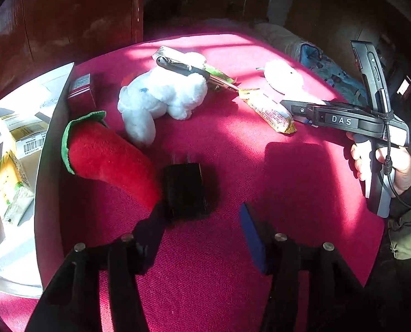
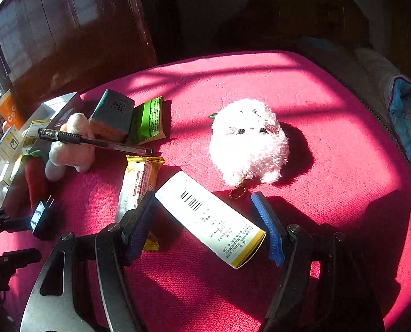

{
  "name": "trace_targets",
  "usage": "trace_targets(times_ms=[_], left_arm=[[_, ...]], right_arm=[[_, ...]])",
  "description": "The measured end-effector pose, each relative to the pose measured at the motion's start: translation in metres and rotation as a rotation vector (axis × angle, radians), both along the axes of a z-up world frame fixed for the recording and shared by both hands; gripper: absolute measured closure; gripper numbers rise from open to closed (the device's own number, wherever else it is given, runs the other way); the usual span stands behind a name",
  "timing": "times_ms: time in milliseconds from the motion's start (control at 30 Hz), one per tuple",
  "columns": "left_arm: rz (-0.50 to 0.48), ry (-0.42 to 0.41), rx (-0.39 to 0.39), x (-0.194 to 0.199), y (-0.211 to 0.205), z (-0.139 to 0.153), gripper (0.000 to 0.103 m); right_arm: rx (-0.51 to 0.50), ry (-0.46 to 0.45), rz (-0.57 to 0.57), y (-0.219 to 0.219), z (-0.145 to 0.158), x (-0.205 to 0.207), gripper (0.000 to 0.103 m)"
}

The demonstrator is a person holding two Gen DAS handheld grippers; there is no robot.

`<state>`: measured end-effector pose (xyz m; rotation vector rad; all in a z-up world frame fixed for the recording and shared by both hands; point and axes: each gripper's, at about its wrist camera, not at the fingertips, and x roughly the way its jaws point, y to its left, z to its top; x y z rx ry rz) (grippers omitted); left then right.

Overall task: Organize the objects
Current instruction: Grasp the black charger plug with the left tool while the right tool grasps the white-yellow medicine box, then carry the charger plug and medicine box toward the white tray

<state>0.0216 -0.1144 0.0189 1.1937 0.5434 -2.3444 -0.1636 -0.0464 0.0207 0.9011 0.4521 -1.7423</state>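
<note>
On the red cloth (image 1: 260, 179), a black plug charger (image 1: 184, 191) lies just ahead of my left gripper (image 1: 202, 218). It sits beside the left finger, and the blue right pad (image 1: 251, 232) is clear of it, so the gripper is open. A red plush chili (image 1: 108, 160) touches the charger's left side. My right gripper (image 2: 205, 221) is shut on a white carton with a barcode and yellow end (image 2: 208, 215), which sits slantwise between the pads. A hand holds that gripper (image 1: 296, 108) at the right in the left wrist view.
An open white box (image 1: 53, 138) with cartons stands at the left edge. On the cloth lie a white plush animal (image 1: 161, 96) with a pen (image 1: 183, 67) across it, a yellow snack bar (image 2: 139, 182), a green packet (image 2: 150, 119), a grey-green box (image 2: 112, 113) and a fluffy white plush (image 2: 247, 138).
</note>
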Motion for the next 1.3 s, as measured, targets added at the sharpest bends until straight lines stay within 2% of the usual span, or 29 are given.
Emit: trace_targets(times_ms=[33, 67, 167, 200, 233, 267, 300, 333, 367, 500, 633, 833, 933, 1167, 1300], left_arm=[[-0.014, -0.012, -0.008, -0.007, -0.001, -0.003, 0.040], [-0.023, -0.024, -0.030, -0.012, -0.002, -0.004, 0.039], [-0.021, -0.044, -0.067, -0.019, -0.001, -0.004, 0.039], [-0.021, -0.049, -0.075, -0.019, 0.000, -0.004, 0.042], [-0.027, -0.066, -0.105, -0.018, 0.003, -0.003, 0.063], [-0.041, -0.078, -0.120, -0.018, 0.006, -0.004, 0.074], [-0.047, -0.073, -0.104, -0.015, 0.006, -0.004, 0.074], [-0.052, -0.072, -0.103, -0.014, 0.008, -0.004, 0.074], [-0.061, -0.072, -0.114, -0.012, 0.013, -0.003, 0.074], [-0.090, -0.056, -0.132, -0.009, 0.027, -0.003, 0.074], [-0.095, -0.007, -0.139, -0.007, 0.034, 0.008, 0.074], [-0.054, 0.036, -0.204, 0.001, 0.037, 0.030, 0.074], [-0.013, 0.026, -0.256, 0.006, 0.036, 0.035, 0.074], [0.056, 0.047, -0.320, 0.027, 0.028, 0.048, 0.074], [0.079, 0.074, -0.327, 0.038, 0.025, 0.055, 0.074]], right_arm=[[0.003, 0.001, -0.001, -0.001, -0.001, 0.000, 0.033], [0.002, 0.004, -0.002, -0.001, 0.000, 0.000, 0.033], [0.012, 0.013, -0.018, 0.000, 0.000, 0.000, 0.033], [0.019, 0.018, -0.017, 0.001, -0.001, 0.000, 0.034], [0.031, 0.033, -0.010, 0.002, -0.001, 0.003, 0.038], [0.044, 0.059, -0.006, 0.004, -0.002, 0.007, 0.044], [0.057, 0.087, -0.005, 0.006, -0.002, 0.011, 0.056], [0.064, 0.107, -0.004, 0.009, -0.002, 0.013, 0.072], [0.064, 0.110, -0.003, 0.014, -0.001, 0.015, 0.079], [0.046, 0.085, -0.008, 0.032, -0.001, 0.015, 0.079], [0.002, 0.045, -0.038, 0.053, 0.005, 0.016, 0.079], [-0.099, -0.019, -0.073, 0.076, 0.023, 0.018, 0.079], [-0.136, -0.021, -0.056, 0.076, 0.035, 0.031, 0.079], [-0.193, -0.013, 0.023, 0.069, 0.064, 0.067, 0.079], [-0.210, -0.008, 0.055, 0.062, 0.074, 0.084, 0.079]])
